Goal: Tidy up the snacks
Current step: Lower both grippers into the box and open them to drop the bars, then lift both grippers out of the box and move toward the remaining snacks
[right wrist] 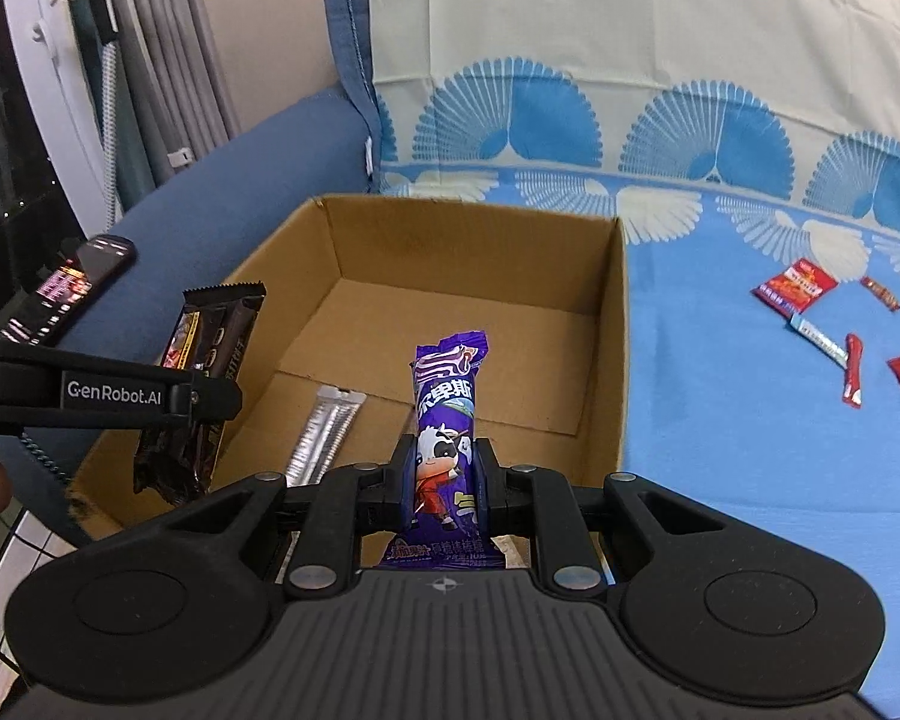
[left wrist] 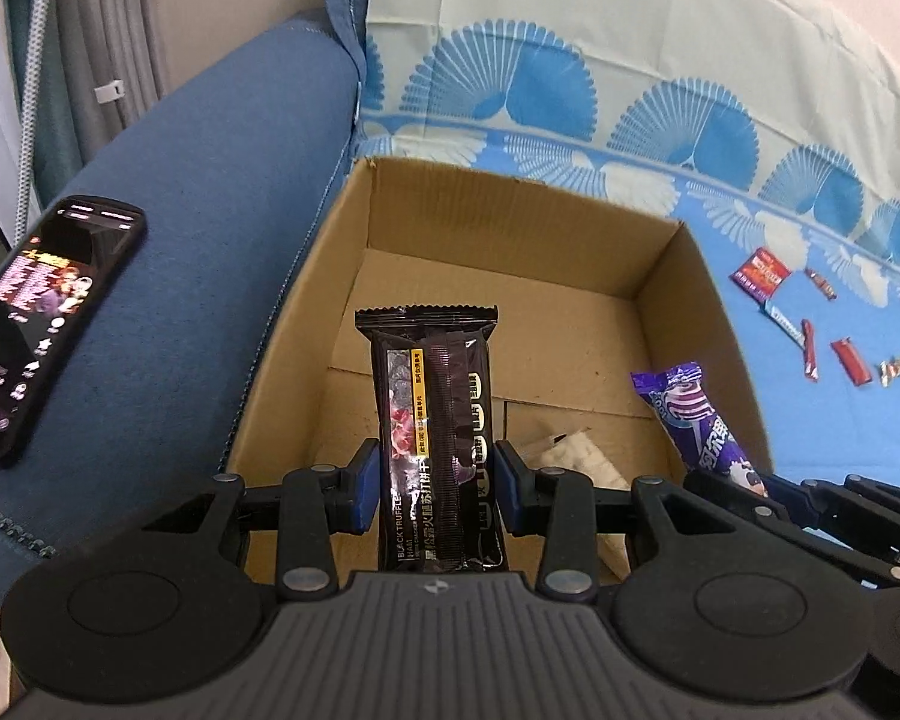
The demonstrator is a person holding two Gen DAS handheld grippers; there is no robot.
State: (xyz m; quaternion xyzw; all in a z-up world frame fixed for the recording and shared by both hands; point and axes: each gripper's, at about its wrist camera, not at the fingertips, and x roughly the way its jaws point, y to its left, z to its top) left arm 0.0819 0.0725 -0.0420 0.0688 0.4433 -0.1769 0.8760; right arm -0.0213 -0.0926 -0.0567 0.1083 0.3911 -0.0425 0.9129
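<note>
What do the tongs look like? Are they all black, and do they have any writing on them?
Mostly black. The left tongs have blue pads on black jointed linkages with round silver rivets, above a ribbed dark grey body flanked by two round discs. The right tongs look the same. White "GenRobot.AI" lettering runs along the left tongs' side.

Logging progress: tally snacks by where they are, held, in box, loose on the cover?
Held: 2, black packet, purple packet
In cardboard box: 1, silver stick
Loose on blue cover: 6, by the left view
Total: 9
</note>
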